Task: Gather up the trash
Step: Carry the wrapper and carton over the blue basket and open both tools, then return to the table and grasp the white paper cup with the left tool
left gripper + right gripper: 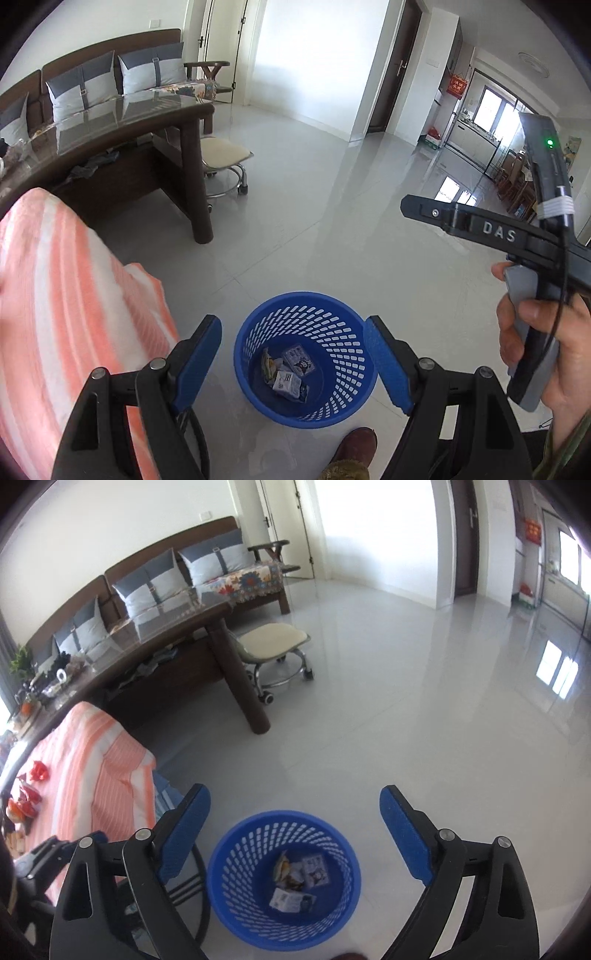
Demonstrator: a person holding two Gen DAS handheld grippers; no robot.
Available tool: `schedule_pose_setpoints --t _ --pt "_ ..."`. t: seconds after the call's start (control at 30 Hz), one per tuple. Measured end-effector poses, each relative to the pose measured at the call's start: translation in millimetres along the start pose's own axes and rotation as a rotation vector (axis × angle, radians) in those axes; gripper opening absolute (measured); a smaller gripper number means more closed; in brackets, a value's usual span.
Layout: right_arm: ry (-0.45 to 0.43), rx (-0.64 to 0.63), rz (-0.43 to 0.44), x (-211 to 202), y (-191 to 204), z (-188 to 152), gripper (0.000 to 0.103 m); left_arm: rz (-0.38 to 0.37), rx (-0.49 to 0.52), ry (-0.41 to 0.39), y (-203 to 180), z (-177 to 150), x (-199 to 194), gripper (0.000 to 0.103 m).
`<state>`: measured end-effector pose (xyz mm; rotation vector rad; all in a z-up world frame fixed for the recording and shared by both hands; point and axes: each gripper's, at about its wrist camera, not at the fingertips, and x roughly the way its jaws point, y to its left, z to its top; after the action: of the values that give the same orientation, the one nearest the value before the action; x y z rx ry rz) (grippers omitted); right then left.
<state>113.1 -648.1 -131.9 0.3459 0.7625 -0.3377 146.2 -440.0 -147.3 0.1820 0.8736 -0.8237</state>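
Observation:
A blue perforated waste basket (332,328) stands on the pale tiled floor below both grippers; it also shows in the right wrist view (243,856). Several crumpled wrappers and small cartons (290,373) lie at its bottom, seen too in the right wrist view (299,880). My left gripper (295,354) is open and empty above the basket. My right gripper (295,834) is open and empty above it too. The right gripper's body and the hand holding it appear at the right of the left wrist view (524,236).
An orange-and-white striped cloth (96,771) covers a surface at the left, with red items (37,771) on it. A dark wooden table (184,638), a wheeled stool (275,642) and a sofa with cushions (155,579) stand beyond. A brown shoe (356,445) is beside the basket.

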Motion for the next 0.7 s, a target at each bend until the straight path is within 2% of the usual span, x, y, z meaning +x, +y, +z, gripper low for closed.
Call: schedule_pose_setpoints --t 0.17,0.3,0.37,0.5,0.7 --pt "-0.094 -0.089 0.001 -21 38 1 0.094 0.089 -0.041 -0.002 38 -44 -53 0.081" --pt "-0.133 -0.165 0.053 -32 85 -6 0.095 0.216 -0.080 0.026 80 -85 -87 0.081" --pt "-0.136 -0.208 0.102 -34 115 -13 0.095 0.285 -0.114 0.037 104 -105 -103 0.081" --pt "-0.124 -0.314 0.234 -35 183 -38 0.095 0.374 -0.216 0.033 147 -138 -139 0.081" --pt "-0.032 -0.567 0.415 -26 288 -101 0.095 0.492 -0.311 0.007 190 -171 -177 0.081"
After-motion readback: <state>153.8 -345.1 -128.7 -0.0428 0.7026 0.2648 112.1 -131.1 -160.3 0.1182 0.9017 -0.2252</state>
